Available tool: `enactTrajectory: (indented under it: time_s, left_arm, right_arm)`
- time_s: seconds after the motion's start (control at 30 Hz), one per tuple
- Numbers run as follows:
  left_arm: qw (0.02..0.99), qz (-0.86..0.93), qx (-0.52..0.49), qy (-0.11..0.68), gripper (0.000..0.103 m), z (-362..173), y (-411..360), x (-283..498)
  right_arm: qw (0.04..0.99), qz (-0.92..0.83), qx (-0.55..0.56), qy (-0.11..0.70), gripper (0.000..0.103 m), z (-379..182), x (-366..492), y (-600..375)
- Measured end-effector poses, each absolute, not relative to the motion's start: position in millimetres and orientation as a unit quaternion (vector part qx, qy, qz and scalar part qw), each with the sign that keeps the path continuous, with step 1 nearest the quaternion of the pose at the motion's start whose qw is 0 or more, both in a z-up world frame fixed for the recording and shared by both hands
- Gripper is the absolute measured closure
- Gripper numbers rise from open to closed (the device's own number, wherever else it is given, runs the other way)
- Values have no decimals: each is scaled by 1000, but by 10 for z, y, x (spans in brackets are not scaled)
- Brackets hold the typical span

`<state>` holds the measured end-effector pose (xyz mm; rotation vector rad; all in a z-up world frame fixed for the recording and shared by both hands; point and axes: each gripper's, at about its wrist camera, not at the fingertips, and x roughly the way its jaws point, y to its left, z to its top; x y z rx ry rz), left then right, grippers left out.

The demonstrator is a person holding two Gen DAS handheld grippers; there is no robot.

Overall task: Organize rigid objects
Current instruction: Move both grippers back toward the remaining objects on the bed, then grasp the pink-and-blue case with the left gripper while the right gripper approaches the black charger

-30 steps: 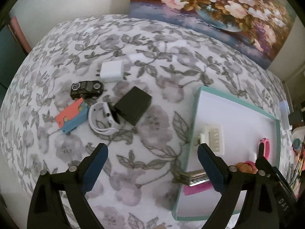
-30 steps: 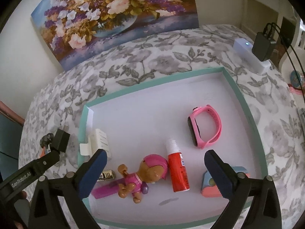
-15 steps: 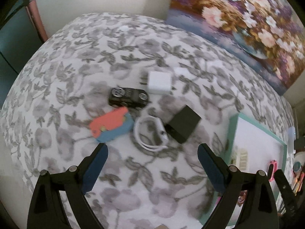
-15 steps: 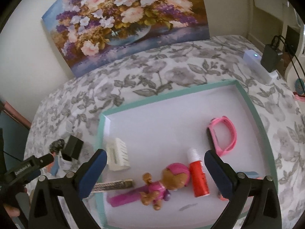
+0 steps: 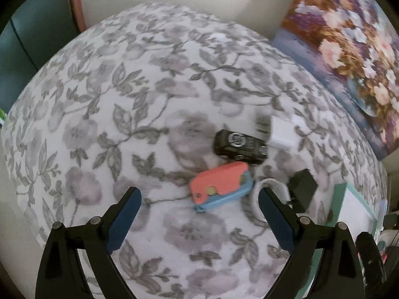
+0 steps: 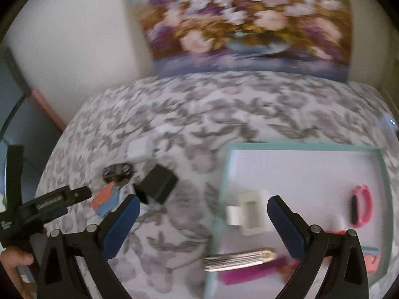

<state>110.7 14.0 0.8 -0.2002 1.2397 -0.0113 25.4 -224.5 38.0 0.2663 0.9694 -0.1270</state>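
Left gripper (image 5: 199, 214) jaws apart, empty; coral-blue case (image 5: 220, 185) sat just ahead between them. Best: descend centred, clamp across its width. Right gripper (image 6: 203, 224) also apart.

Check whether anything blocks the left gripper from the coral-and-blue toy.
Nothing visible does. The left gripper hangs with jaws open, and the toy lies on bare cloth ahead. The toy car sits behind it and the white cable to its right.

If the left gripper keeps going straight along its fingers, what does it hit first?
Probably the coral-and-blue gadget, lying just ahead of the open left gripper; the black toy car lies beyond. Depth is uncertain.
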Motion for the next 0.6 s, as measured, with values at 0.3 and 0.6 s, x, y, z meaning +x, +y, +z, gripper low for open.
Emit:
enactTrajectory:
  time_s: [0.3, 0.6]
  left_arm:
    - [789, 14, -111, 604, 8, -271, 277, 1242]
    - [780, -19, -73, 621, 8, -433, 183, 1360]
  right_arm:
    - [854, -13, 91, 512, 0, -65, 642, -1828]
    - [840, -10, 107, 532, 0, -316, 787, -1834]
